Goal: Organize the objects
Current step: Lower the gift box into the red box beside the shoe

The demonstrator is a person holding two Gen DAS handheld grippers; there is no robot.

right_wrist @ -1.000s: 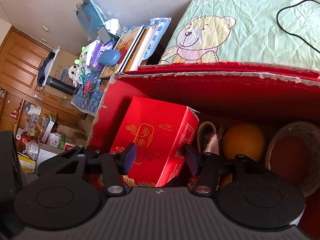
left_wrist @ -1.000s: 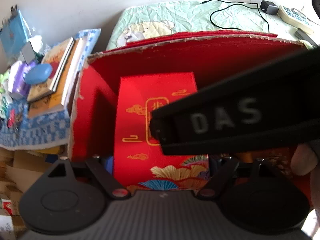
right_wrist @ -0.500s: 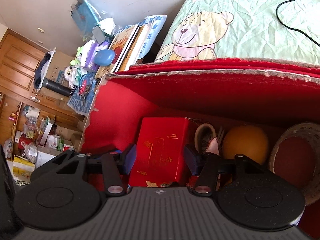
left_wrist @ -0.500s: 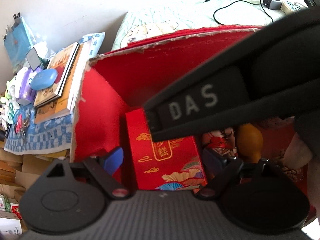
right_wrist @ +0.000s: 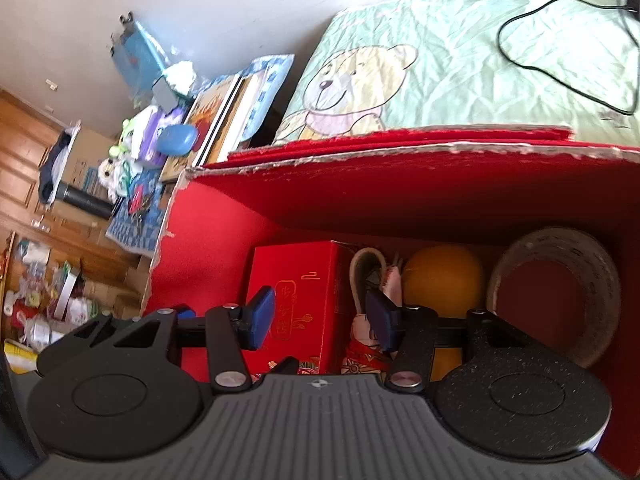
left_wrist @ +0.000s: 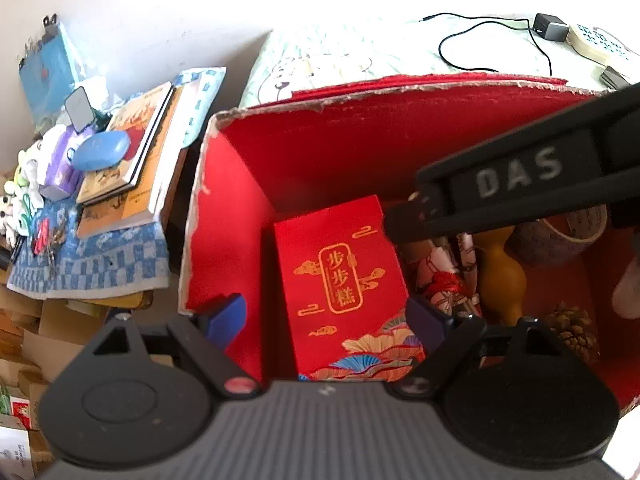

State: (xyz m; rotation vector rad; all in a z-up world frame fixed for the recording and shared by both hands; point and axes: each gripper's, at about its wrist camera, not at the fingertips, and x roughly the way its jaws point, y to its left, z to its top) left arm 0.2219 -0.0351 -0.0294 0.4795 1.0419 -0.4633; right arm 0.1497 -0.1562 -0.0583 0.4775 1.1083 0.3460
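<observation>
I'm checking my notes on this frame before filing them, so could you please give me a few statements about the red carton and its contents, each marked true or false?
1. The red gift box with gold lettering sits inside the big red carton. True.
2. The orange gourd lies left of the gift box in the right wrist view. False: it lies to its right, beyond the patterned cloth bundle.
3. The left gripper is clamped shut on the gift box. False: its pads stand clear of the box's sides.
4. A black cable lies on the bear-print bedding. True.
5. The blue oval case rests on stacked books. True.
</observation>
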